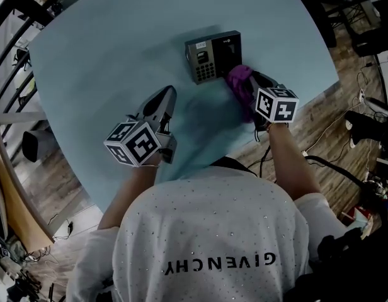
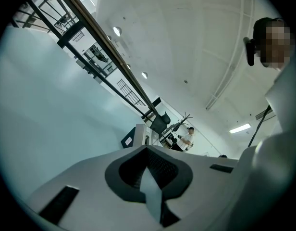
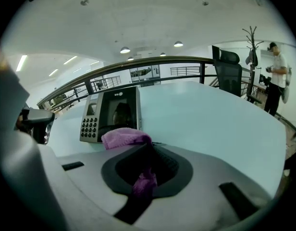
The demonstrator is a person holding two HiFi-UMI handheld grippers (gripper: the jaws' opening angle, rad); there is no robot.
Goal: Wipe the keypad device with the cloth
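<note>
Nearest the camera, the person's white speckled T-shirt [image 1: 206, 244] fills the bottom of the head view, with both forearms reaching out over the pale blue round worktop [image 1: 106, 61]. The left tool [image 1: 167, 96] lies low over bare worktop, well apart from the task's things. Its black-and-white marker cube [image 1: 132, 142] sits close to the hand. In the left gripper view, the left tool [image 2: 147, 149] has its jaws closed together with nothing between them.

Further out and to the right, the right tool [image 1: 247, 87] is clenched on a crumpled purple cloth [image 1: 239, 77]. In the right gripper view a bunch of the cloth [image 3: 124, 137] bulges beyond the tips of the right tool [image 3: 145, 146].

Just past the cloth, a grey and black keypad device [image 1: 210, 55] rests on the worktop, buttons to the left and a dark panel to the right [image 3: 109, 114]. The cloth is at the near right corner of the device; whether they touch cannot be made out.
</note>
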